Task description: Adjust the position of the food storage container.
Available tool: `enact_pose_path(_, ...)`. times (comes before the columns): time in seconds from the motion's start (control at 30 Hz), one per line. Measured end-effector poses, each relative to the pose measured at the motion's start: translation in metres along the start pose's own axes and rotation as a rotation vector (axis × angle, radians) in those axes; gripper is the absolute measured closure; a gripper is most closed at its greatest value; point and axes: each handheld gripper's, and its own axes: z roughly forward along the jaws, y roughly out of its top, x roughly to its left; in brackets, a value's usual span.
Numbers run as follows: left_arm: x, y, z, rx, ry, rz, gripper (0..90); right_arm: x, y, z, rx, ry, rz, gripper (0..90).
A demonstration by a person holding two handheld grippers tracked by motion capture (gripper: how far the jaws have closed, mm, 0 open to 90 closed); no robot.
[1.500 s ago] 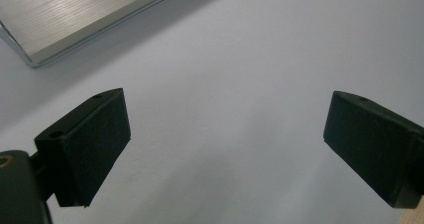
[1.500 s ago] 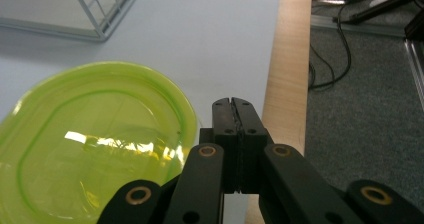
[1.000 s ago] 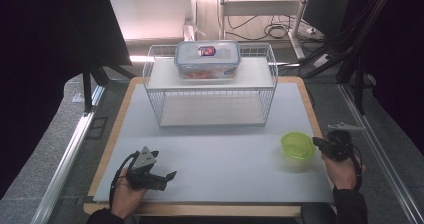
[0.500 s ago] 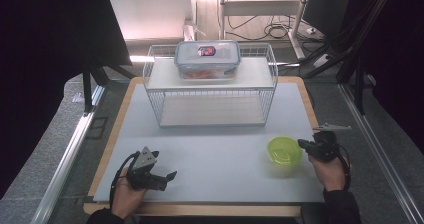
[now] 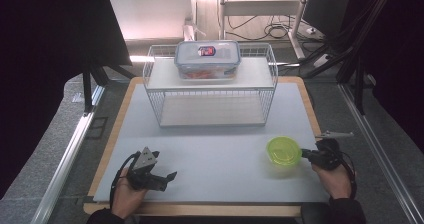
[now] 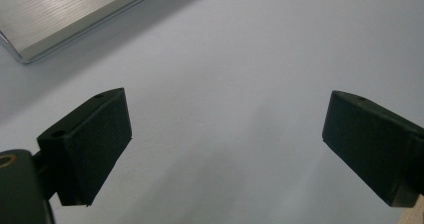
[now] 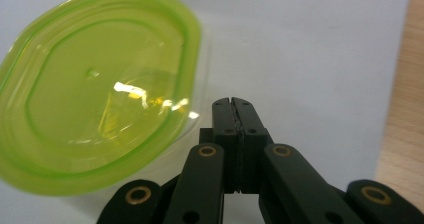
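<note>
Resting low at the frame's left: left gripper point(image 5: 167, 176), held in a hand point(image 5: 127, 196) on the white mat point(image 5: 215, 149), jaws spread wide with bare mat between them in the left gripper view.
Wire rack: white wire basket point(image 5: 155, 101) at upper centre of the high view, with a flat white shelf across its top.
Food container: clear lidded box point(image 5: 207, 59) with a blue-rimmed lid and a red label, sitting on the rack's top shelf; something red-orange shows through its wall, too small to name.
Green bowl: translucent lime-green plastic bowl point(image 5: 283, 150) at lower right of the high view, upright on the mat, nothing in it as seen in the right gripper view point(image 7: 95, 99).
Right gripper: right gripper point(image 7: 233, 103) at far lower right, jaws pressed together, tips just beside the bowl's rim; whether they touch it cannot be told.
</note>
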Motion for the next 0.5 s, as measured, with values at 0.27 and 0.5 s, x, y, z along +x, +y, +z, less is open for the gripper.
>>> enact_pose_path(0.27, 0.0, 0.0, 0.001, 0.003, 0.001, 0.002, 5.5, 0.011, -0.001, 0.009, 0.033, 0.024, -0.021, 90.0)
enact_pose_path(0.5, -0.001, 0.0, 0.001, 0.006, 0.002, 0.004, 5.5, 0.023, 0.001, 0.017, 0.059, 0.055, -0.044, 90.0)
